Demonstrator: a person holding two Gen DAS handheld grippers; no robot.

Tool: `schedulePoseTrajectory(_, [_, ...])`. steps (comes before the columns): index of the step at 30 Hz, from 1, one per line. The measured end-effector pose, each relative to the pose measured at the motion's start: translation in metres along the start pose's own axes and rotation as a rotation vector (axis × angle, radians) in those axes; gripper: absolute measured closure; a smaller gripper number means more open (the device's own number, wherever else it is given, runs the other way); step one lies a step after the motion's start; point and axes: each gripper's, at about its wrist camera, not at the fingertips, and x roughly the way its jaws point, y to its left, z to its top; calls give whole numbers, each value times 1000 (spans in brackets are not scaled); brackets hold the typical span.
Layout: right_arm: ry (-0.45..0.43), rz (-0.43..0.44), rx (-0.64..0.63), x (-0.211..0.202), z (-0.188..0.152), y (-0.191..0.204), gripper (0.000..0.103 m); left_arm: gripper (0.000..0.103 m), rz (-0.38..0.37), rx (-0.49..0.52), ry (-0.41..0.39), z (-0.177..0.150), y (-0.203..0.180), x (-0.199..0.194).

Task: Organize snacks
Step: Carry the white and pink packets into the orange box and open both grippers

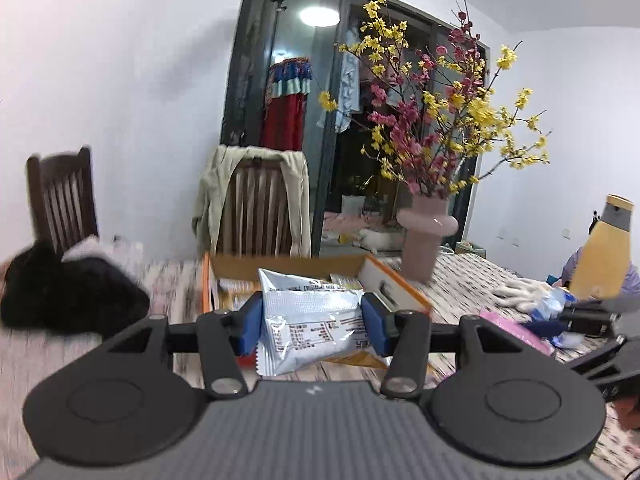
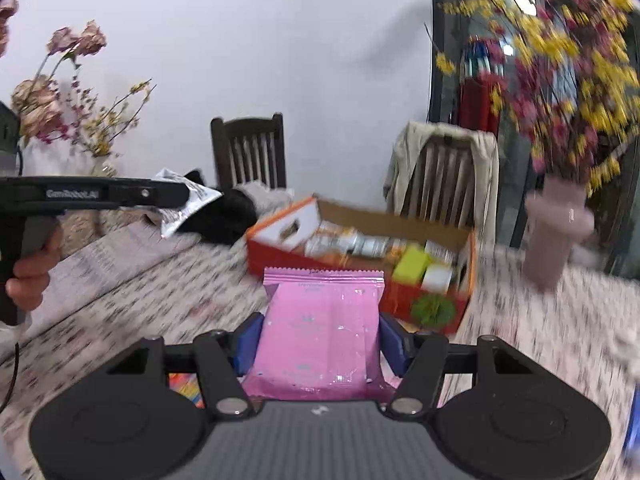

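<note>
The left claw (image 1: 312, 322) pinches a silver snack packet (image 1: 310, 316), long axis pointing ahead at the open orange box (image 1: 394, 284) just beyond. The right claw (image 2: 319, 344) pinches a pink packet (image 2: 320, 332); the box lies ahead, slightly right.

Both wrist views face the orange box (image 1: 224, 276) (image 2: 400, 280); left nearer.

Pink packet (image 2: 320, 332); silvery-white, perhaps, packet (image 1: 310, 324)
</note>
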Motion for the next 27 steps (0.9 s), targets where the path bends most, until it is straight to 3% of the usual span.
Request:
schedulePoseTrajectory(4, [-21,-26,-9,50,48,-21,42,51,-7,-8,25,26,25,67])
schedulePoseTrajectory(7, [3,-5,61,105,75,-42,42,51,2,-60,97,31,46,128])
schedulePoseTrajectory(13, [145,-27,177,226,84,-69,42,51,63,-71,214,17,71,223])
schedulePoseTrajectory(18, [247,-80,149,289,69,-67,42,49,57,-27,297,2,74,262])
schedulePoseTrajectory(25, [288,-101,96,314,57,-54,42,30,64,-57,322,-3,79,269])
schedulePoseTrajectory(27, [280,-99,101,310,58,-53,29,30,71,-66,312,3,81,266])
